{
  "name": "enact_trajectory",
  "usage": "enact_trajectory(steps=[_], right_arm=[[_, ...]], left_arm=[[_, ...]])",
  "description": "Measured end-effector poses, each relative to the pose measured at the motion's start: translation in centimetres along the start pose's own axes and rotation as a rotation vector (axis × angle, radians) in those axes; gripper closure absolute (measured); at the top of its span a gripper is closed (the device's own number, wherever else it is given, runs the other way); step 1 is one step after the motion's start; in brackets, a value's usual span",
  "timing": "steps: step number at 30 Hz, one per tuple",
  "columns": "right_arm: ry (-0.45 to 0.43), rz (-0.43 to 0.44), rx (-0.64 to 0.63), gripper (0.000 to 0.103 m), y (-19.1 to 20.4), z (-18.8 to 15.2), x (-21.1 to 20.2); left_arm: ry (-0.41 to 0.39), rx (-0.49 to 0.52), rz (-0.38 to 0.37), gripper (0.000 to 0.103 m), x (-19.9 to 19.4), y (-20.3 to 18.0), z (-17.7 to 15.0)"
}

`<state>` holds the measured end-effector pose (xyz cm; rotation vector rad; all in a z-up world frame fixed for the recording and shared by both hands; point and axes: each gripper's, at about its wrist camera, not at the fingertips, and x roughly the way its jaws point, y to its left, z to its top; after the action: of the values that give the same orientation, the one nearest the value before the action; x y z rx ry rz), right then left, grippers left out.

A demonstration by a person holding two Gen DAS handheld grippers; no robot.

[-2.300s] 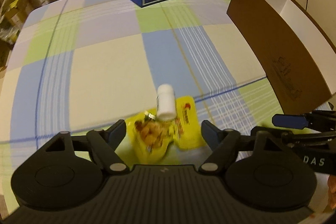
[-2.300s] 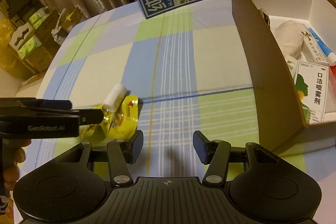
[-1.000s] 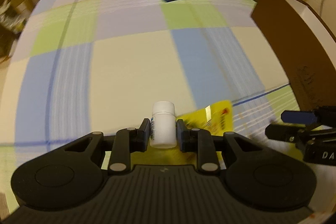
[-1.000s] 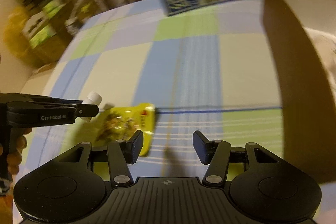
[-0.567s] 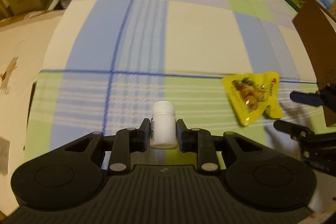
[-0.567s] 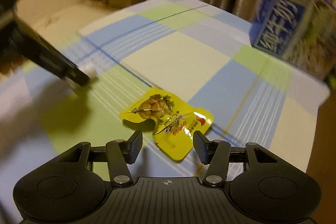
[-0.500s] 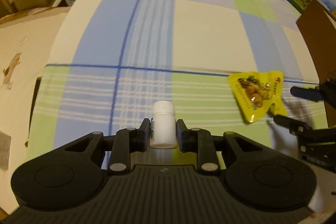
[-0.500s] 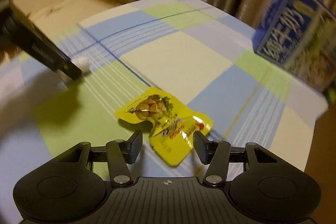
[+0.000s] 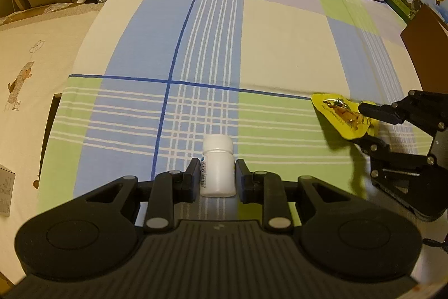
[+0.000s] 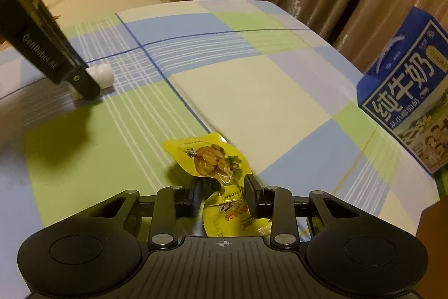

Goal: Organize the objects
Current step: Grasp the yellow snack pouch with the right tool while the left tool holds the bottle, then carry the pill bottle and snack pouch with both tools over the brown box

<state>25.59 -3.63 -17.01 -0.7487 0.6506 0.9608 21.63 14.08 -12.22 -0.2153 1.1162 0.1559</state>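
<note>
Two grippers work at once over a checked cloth (image 9: 280, 46) that covers the worktop. The left gripper (image 9: 217, 177) has its fingers closed on a small white bottle (image 9: 217, 170), which stands upright between them, cap forward, with a printed label just visible along its left side. Well to its right, the right gripper (image 10: 223, 199) has its fingers drawn in narrow around a yellow snack pouch (image 10: 215, 161); the foil is crumpled and folded at the middle, its upper half tilted up off the cloth, so the grip looks made or very nearly so.

The step in hand appears to be the pick-up of both items. A brown cardboard box (image 9: 425, 46) shows at the right edge of the left wrist view, and is the likely place for them, though its inside is out of sight here. The next move calls for carrying each item over the box wall without loosening the hold; the slick, pliant pouch could slip or unfold. A blue milk carton (image 10: 411, 91) stands at the far edge of the cloth.
</note>
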Motion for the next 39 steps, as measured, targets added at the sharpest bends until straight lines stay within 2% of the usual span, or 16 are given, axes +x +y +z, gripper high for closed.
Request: enact_trajectory(steps=[4, 9, 22, 33, 39], right_arm=[[0.026, 0.001, 0.057, 0.077, -0.2, 0.2, -0.4], [0.053, 0.03, 0.185, 0.078, -1.1, 0.0, -2.0], [0.083, 0.104, 0.536, 0.079, -3.1, -3.5, -7.4], [0.052, 0.131, 0.767, 0.082, -4.4, -7.2, -12.0], [0.025, 0.125, 0.851, 0.082, -4.9, -9.0, -14.6]], left_arm=[[0.001, 0.002, -0.002, 0.081, -0.1, -0.2, -0.1], [0.004, 0.016, -0.014, 0.081, -0.2, -1.0, -0.5], [-0.004, 0.098, -0.072, 0.081, -1.5, -4.2, -2.0], [-0.007, 0.161, -0.129, 0.081, -3.2, -7.2, -3.7], [-0.019, 0.189, -0.158, 0.081, -4.1, -9.1, -4.4]])
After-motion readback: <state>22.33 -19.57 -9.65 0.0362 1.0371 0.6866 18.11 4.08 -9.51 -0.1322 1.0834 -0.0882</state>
